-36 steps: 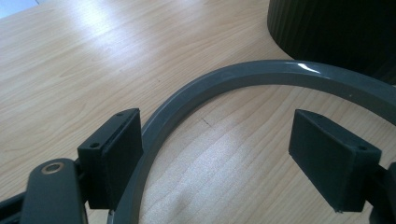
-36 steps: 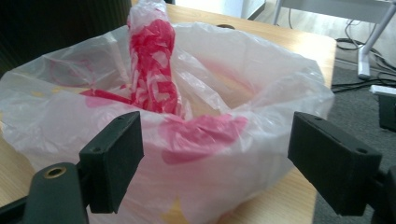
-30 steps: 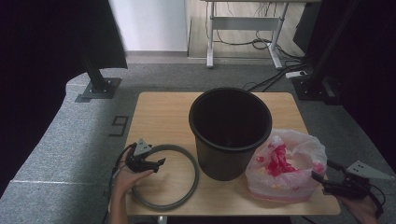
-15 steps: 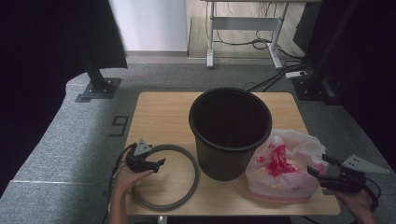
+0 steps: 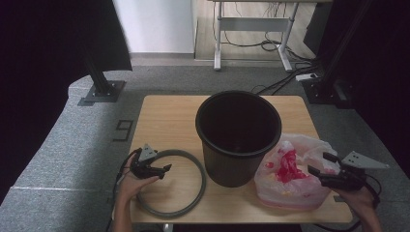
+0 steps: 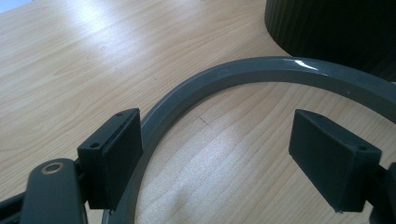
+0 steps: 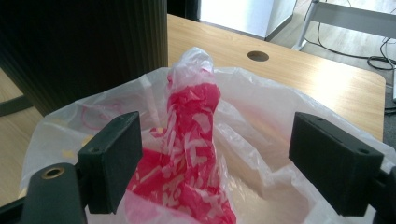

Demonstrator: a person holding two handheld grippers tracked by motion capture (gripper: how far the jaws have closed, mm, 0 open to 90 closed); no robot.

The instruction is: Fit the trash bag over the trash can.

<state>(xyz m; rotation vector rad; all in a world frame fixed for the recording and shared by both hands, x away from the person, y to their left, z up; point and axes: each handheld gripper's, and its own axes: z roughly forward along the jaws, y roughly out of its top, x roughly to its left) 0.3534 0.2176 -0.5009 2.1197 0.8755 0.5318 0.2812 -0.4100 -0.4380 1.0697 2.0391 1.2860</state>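
Fingers (image 7: 112, 161) wide apart over plastic bag (image 7: 196, 140) — red crest upright.

Black ribbed bin (image 5: 238, 137) at centre, dark grey ring (image 5: 171, 182) at near left, translucent white bag (image 5: 294, 174) with red-and-white print and yellow spots at near right, pale wood-grain table (image 5: 164, 118), grey carpet (image 5: 58, 159)

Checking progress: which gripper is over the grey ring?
The left gripper, open astride the grey ring; the right gripper faces the plastic bag.
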